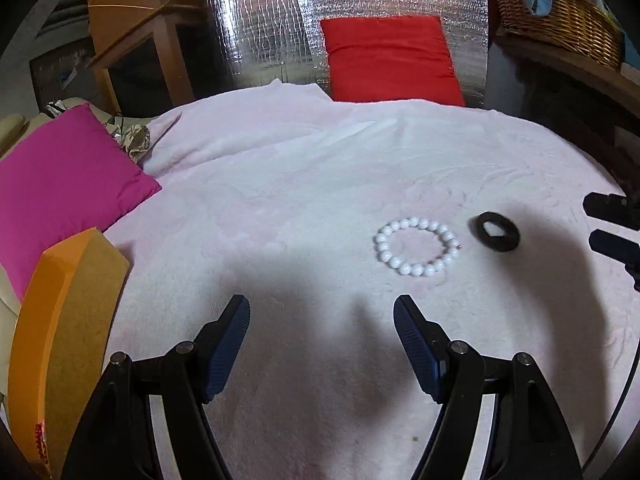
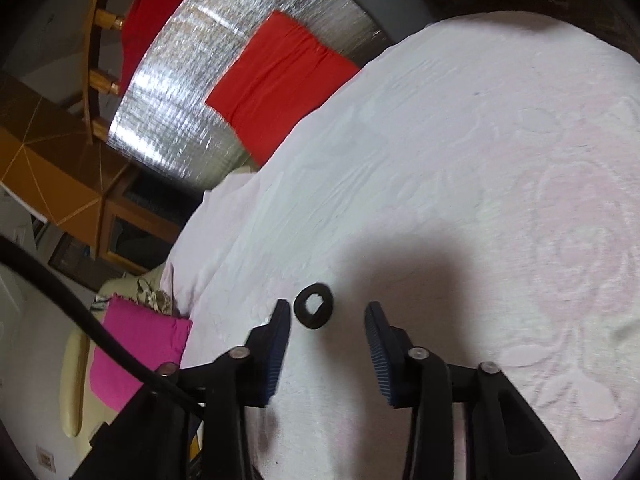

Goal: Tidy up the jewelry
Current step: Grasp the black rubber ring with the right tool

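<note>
No text, label, brand, number or sign can be read on anything in either wrist view at this moment.

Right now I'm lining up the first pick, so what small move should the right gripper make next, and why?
Probably ease the right gripper slightly forward and down so its open jaws straddle the black ring, then close. The ring lies flat on the white blanket just ahead of the fingertips, nearer the left finger, not yet between the pads. The white bead bracelet lies beside it, apart.

A home bedroom: blanket-covered bed [image 1: 280,184], cushions [image 1: 64,168], a wicker basket [image 1: 560,16].
</note>
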`<state>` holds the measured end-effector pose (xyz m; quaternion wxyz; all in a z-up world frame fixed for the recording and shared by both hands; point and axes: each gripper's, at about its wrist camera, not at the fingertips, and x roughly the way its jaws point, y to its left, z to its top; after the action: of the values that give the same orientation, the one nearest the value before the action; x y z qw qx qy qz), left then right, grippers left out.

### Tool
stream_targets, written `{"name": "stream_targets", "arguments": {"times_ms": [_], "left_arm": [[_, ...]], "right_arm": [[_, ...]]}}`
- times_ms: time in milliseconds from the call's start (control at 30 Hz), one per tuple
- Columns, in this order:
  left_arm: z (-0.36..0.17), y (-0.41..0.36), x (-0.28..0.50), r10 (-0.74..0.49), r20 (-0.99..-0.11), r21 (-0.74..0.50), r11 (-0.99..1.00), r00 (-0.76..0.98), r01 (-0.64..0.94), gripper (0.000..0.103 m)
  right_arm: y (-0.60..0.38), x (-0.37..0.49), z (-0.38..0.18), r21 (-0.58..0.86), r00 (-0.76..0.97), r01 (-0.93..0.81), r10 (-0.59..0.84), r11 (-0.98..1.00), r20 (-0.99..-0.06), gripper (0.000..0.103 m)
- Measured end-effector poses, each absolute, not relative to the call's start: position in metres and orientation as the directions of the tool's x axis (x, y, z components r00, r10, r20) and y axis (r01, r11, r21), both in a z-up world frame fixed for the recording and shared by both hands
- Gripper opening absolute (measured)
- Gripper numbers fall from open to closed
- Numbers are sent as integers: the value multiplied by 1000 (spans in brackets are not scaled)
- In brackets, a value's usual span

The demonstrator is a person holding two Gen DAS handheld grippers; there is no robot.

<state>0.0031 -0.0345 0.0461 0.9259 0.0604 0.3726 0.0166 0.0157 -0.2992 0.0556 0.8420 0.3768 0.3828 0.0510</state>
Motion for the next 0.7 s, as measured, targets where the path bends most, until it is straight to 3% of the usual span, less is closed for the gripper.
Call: {"name": "stream_targets", "arguments": {"times_ms": [700], "left_arm": [[55, -7, 13, 56, -701, 109, 994, 711, 29, 75]], "right_arm": [[-255, 58, 27, 604, 679, 231, 318, 762, -662, 35]]}}
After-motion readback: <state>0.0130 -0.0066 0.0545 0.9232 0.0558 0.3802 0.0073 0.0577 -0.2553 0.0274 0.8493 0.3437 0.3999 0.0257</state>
